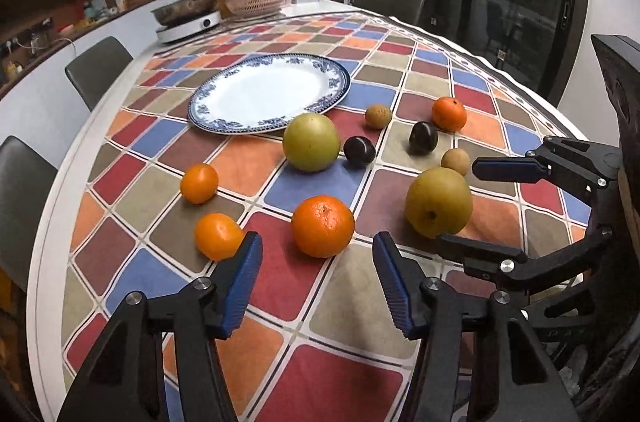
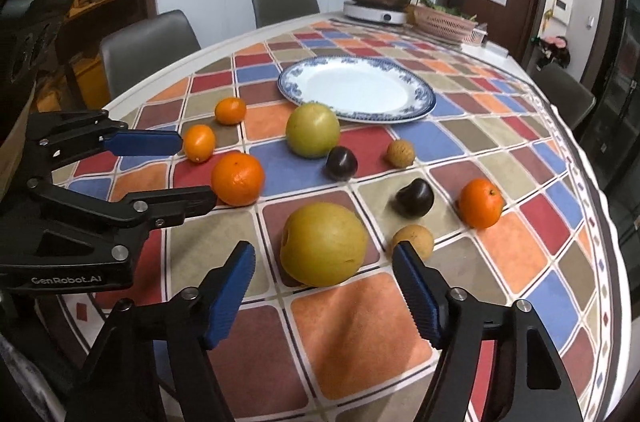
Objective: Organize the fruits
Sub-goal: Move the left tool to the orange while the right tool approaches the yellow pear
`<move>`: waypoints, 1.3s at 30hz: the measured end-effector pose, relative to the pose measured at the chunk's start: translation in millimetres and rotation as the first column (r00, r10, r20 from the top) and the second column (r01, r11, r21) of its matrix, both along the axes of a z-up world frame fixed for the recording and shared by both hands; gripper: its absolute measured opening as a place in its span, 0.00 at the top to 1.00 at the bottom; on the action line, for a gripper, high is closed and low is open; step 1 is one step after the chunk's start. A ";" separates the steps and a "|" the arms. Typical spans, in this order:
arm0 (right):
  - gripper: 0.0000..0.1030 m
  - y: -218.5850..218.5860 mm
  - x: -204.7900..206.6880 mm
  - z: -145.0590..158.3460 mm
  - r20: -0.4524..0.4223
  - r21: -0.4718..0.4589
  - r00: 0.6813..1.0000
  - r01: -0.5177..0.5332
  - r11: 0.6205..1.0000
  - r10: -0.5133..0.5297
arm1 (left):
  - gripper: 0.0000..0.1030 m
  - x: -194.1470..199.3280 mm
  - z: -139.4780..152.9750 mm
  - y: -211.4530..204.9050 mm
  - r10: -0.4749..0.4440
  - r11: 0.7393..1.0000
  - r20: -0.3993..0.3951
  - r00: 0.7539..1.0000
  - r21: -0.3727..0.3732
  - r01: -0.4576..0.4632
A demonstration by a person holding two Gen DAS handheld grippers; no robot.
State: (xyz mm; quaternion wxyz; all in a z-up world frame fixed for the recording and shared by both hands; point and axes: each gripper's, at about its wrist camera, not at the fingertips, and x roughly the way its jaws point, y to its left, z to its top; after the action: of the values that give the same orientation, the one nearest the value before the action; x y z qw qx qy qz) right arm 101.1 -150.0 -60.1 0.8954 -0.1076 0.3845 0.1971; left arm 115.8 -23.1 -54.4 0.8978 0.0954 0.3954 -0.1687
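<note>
The left tongs (image 1: 318, 282) stand partly open with nothing between them, just short of a big orange (image 1: 323, 226); a small orange (image 1: 218, 236) sits just beside their left finger. The right tongs (image 2: 324, 284) are also partly open and empty, with a yellow pear (image 2: 323, 244) right in front and a small brown fruit (image 2: 414, 242) by their right finger. All the fruit lies loose on the checked cloth of the surface (image 1: 280, 286): a green apple (image 1: 311, 142), two dark plums (image 1: 359, 151) (image 1: 423, 137), more oranges. The blue-rimmed plate (image 1: 208, 110) beyond holds nothing. A pan (image 1: 186, 8) and basket (image 1: 258, 0) stand at the far edge.
</note>
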 end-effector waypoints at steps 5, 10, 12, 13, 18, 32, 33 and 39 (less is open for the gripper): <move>0.33 -1.1 8.9 -6.4 -0.039 0.004 0.999 -0.003 1.000 0.003 | 0.45 14.7 -5.7 -2.5 -0.012 1.000 -0.034 0.999 -0.003 0.012; 0.39 -1.7 18.8 -11.2 -0.075 0.015 0.997 -0.007 1.000 0.008 | 0.49 25.2 -14.6 -4.3 -0.018 1.000 -0.077 0.997 -0.013 0.017; 0.40 -0.9 20.0 -11.9 -0.079 0.016 0.997 -0.016 1.000 0.017 | 0.49 28.7 -17.4 -4.6 -0.013 1.000 -0.091 0.996 -0.017 0.011; 0.40 -0.2 20.7 -12.5 -0.078 0.015 0.997 -0.019 1.000 0.020 | 0.49 30.8 -18.9 -4.2 -0.011 1.000 -0.099 0.995 -0.025 0.009; 0.41 0.0 26.3 -16.0 -0.102 0.029 0.994 -0.025 0.999 0.028 | 0.59 35.9 -20.0 -4.0 0.004 0.999 -0.109 0.994 -0.036 -0.008; 0.50 -4.7 32.4 -15.8 -0.141 0.087 0.989 -0.024 0.996 0.036 | 0.61 31.9 -15.8 -3.2 0.057 0.995 -0.135 0.989 -0.072 -0.067; 0.50 -5.0 32.3 -13.5 -0.134 0.087 0.990 -0.023 0.996 0.035 | 0.61 30.9 -13.1 -2.9 0.059 0.995 -0.129 0.990 -0.073 -0.069; 0.50 -12.0 41.5 4.5 -0.106 0.114 0.994 0.003 0.994 0.009 | 0.61 28.9 10.7 -0.4 0.069 0.994 -0.074 0.995 -0.077 -0.074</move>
State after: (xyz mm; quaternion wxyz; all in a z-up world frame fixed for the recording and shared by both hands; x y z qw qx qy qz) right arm 142.6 -162.1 -55.6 0.8780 -0.0465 0.4196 0.2255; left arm 144.8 -23.5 -43.7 0.8917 0.0396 0.4232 -0.1553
